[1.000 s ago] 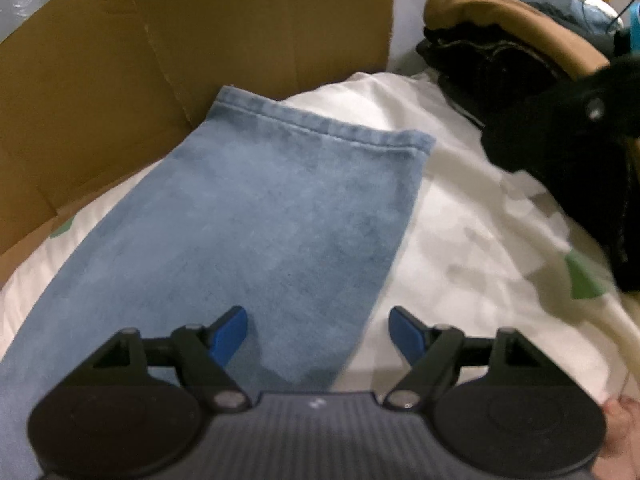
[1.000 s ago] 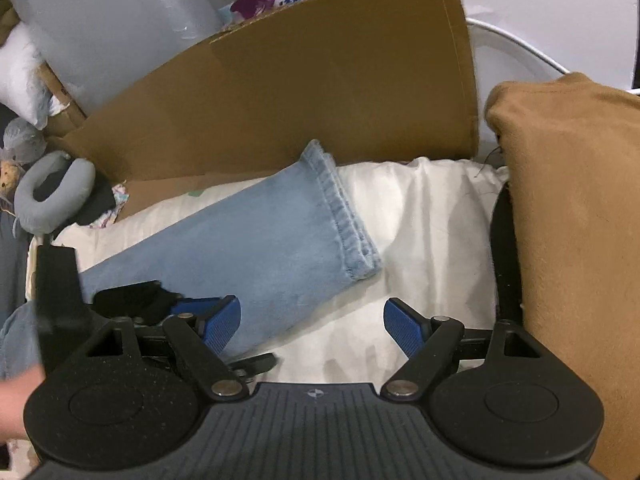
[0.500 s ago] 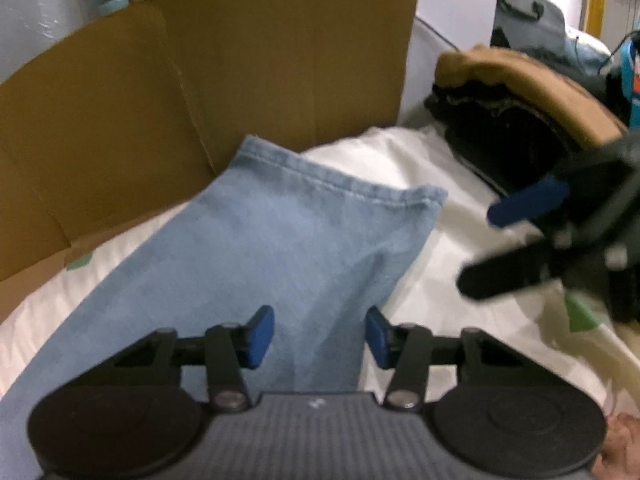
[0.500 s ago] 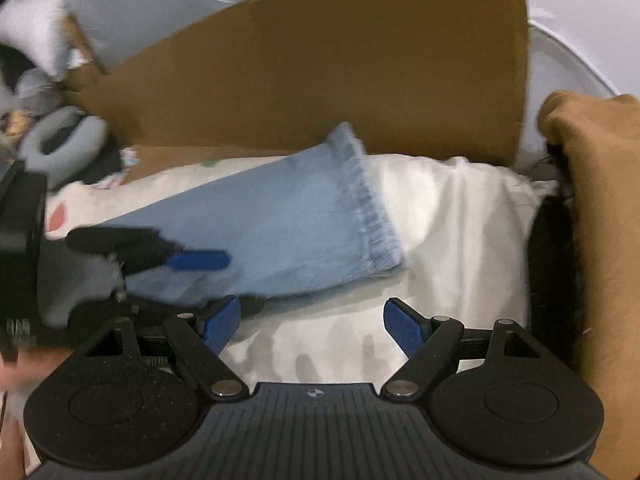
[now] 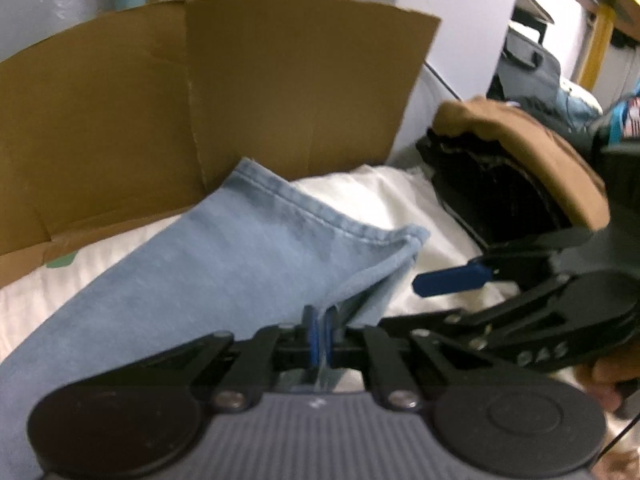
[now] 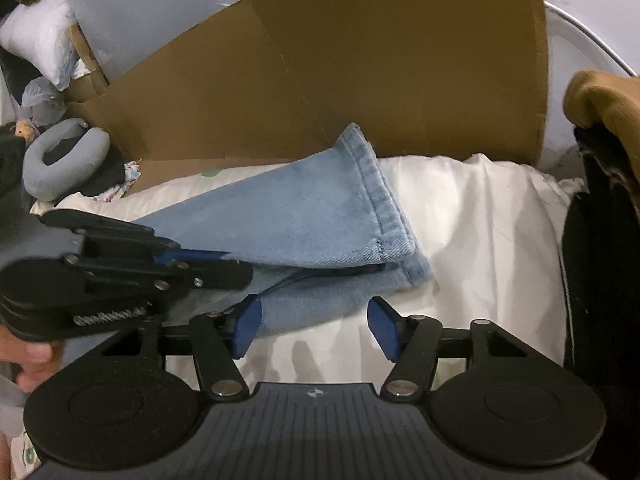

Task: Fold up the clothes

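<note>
- Two risks nearest the cameras: only a thin pinch of denim taken by the left gripper (image 5: 319, 336), so likely to slip free under a brisk pull; likely also to lift just the top layer and leave the under layer of the jeans leg (image 5: 224, 264) lying on the white sheet (image 6: 480, 220).
- Judged a risk just beyond: both claws crowded at the same side edge of the leg, close enough to knock together or snag.
- Further out, toward the far edge of the sheet: hem (image 6: 380, 200) already parted into two layers at its corner, so apt to skew and spoil a square fold if carried over unevenly.
- Left gripper: clamped fully shut on the side edge of the jeans leg, cloth raised off the sheet at the pads.
- Right gripper (image 6: 314, 326): about half open, jaws just narrowed, astride the lower denim layer and bare sheet, pads not yet pressed on anything.
- Jeans leg: stretched across the sheet, hem end nearly against the cardboard (image 6: 360, 60) at the far edge.
</note>
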